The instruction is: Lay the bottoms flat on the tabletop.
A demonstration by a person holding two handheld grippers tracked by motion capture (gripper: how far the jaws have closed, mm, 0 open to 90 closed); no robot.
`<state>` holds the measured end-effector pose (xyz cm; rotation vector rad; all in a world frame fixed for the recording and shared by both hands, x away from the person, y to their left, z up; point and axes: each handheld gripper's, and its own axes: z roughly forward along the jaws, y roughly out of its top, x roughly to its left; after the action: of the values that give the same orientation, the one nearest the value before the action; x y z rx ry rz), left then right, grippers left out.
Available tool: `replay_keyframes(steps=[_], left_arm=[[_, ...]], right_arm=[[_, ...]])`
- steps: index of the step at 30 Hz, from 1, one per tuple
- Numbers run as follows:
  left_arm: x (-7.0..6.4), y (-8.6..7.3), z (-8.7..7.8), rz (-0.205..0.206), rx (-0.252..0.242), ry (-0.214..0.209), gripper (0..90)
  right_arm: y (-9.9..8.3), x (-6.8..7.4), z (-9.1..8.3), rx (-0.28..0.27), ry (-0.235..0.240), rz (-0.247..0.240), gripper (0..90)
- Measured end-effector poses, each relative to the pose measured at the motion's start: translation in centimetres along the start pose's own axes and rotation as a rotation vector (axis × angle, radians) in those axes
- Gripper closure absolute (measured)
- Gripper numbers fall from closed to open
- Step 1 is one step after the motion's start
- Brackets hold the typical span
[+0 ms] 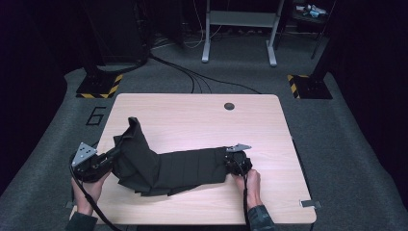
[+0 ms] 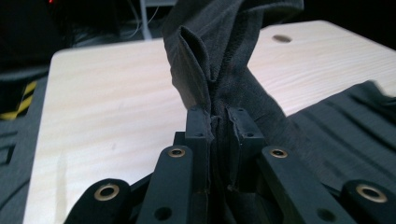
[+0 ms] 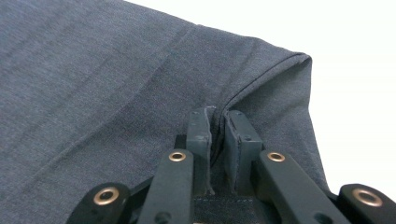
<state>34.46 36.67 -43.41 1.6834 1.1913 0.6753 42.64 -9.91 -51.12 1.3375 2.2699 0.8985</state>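
A dark grey cloth [image 1: 178, 169] lies stretched across the front of the wooden table [image 1: 192, 115], bunched and raised at its left end. My left gripper [image 1: 113, 156] is shut on that bunched left end; folds of the cloth [image 2: 210, 56] rise between its jaws, with the left gripper [image 2: 219, 122] pinching them. My right gripper [image 1: 230, 161] is shut on the cloth's right edge. In the right gripper view the cloth [image 3: 116, 79] spreads flat to the left, and the right gripper [image 3: 218, 116] clamps a folded hem near a corner.
A round cable hole [image 1: 229, 106] sits near the table's far edge. Beyond the table are a grey desk frame [image 1: 239, 29], floor cables and two stands with yellow-black striped bases [image 1: 98, 86]. A person's hands hold both grippers at the front edge.
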Motion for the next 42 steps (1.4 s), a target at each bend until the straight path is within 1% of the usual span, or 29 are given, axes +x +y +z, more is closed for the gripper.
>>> replay_keyframes(steps=[3,5,6,8,9,12,14,15,17,20,22,23,24,25,26,27,28,29,30,32,33,34,36,37,38,39,40,41,42], left_arm=[[0.9,-1.4,-0.1,-0.047,0.016,0.003,79.9],[1.0,-1.7,-0.1,-0.056,0.023,0.0,79.7],[1.2,-2.7,0.0,-0.082,0.035,-0.007,79.4],[1.1,-3.4,0.1,-0.089,0.065,-0.024,78.4],[1.1,-3.4,0.1,-0.089,0.065,-0.024,77.6],[0.2,-4.7,0.5,-0.073,0.124,-0.055,70.1],[-0.2,-5.3,0.5,-0.077,0.139,-0.047,59.4],[-0.2,-5.5,0.3,-0.078,0.148,-0.047,55.3],[-0.2,-5.5,-0.4,-0.082,0.138,-0.034,46.6],[-0.2,-4.8,-1.2,-0.084,0.123,-0.022,37.9],[-0.3,-3.5,-1.1,-0.062,0.117,-0.018,33.9],[-0.3,-2.8,-0.8,-0.039,0.12,-0.024,32.4],[-0.6,-2.1,0.0,-0.031,0.122,-0.031,30.8],[-1.0,-1.4,1.2,-0.017,0.119,-0.039,29.9],[-1.2,-1.1,2.0,-0.008,0.136,-0.048,29.5],[-1.5,-0.7,3.4,0.006,0.16,-0.055,27.9],[-1.9,-0.5,4.7,0.023,0.186,-0.056,26.6],[-2.2,-0.4,6.1,0.046,0.217,-0.056,26.1],[-2.5,-0.5,7.6,0.049,0.256,-0.065,24.7],[-2.8,-1.0,9.2,0.07,0.308,-0.06,23.0],[-3.0,-1.5,9.7,0.064,0.322,-0.051,22.7],[-3.0,-1.8,10.0,0.098,0.359,-0.039,22.7],[-2.9,-2.9,10.4,0.087,0.39,-0.042,22.7],[-2.9,-3.5,10.5,0.087,0.395,-0.032,22.8],[-2.8,-4.1,10.5,0.081,0.4,-0.036,23.0],[-2.8,-4.1,10.5,0.081,0.4,-0.036,23.5],[-2.6,-4.9,10.1,0.048,0.376,-0.046,23.5],[-2.6,-4.9,10.1,0.048,0.376,-0.046,23.7],[-2.9,-5.2,9.5,0.048,0.372,-0.036,23.7]], right_arm=[[-0.4,-0.1,-0.4,0.0,-0.016,0.005,82.1],[-0.7,-0.4,-0.6,-0.006,-0.025,-0.001,82.2],[-1.0,-0.6,-0.9,-0.003,-0.032,-0.001,82.2],[-1.7,-1.2,-1.5,-0.003,-0.05,0.012,82.2],[-1.7,-1.2,-1.5,-0.003,-0.05,0.012,82.2],[-3.5,-2.9,-3.1,-0.013,-0.091,0.054,82.1],[-4.3,-4.0,-3.9,-0.016,-0.106,0.08,82.0],[-4.6,-4.5,-4.3,-0.011,-0.12,0.098,81.9],[-5.1,-5.3,-4.9,-0.004,-0.15,0.111,80.7],[-5.4,-6.5,-5.9,-0.005,-0.174,0.144,71.1],[-5.2,-6.8,-7.0,-0.048,-0.18,0.147,61.7],[-4.9,-6.7,-7.6,-0.08,-0.165,0.158,59.1],[-4.5,-6.5,-8.0,-0.106,-0.135,0.167,55.1],[-4.0,-6.0,-8.0,-0.114,-0.113,0.159,47.6],[-3.3,-5.0,-7.7,-0.107,-0.098,0.133,42.5],[-2.9,-4.4,-7.3,-0.098,-0.083,0.12,39.7],[-2.5,-3.8,-6.7,-0.081,-0.073,0.087,35.9],[-2.2,-3.2,-5.9,-0.064,-0.067,0.075,34.1],[-1.9,-2.7,-5.1,-0.035,-0.067,0.064,33.5],[-1.9,-2.5,-3.6,0.017,-0.06,0.059,31.3],[-2.1,-2.7,-3.1,0.023,-0.055,0.058,30.7],[-2.3,-3.0,-2.9,0.017,-0.039,0.07,29.8],[-2.7,-3.5,-3.0,0.003,-0.027,0.085,29.8],[-2.8,-3.6,-3.0,-0.002,-0.028,0.087,29.8],[-2.9,-3.7,-3.1,0.001,-0.028,0.089,29.8],[-3.0,-3.8,-3.2,-0.005,-0.027,0.078,29.8],[-3.2,-3.8,-3.2,-0.011,-0.034,0.088,29.8],[-3.3,-3.9,-3.3,-0.012,-0.03,0.077,29.8],[-3.4,-3.9,-3.4,-0.012,-0.028,0.086,29.8]])
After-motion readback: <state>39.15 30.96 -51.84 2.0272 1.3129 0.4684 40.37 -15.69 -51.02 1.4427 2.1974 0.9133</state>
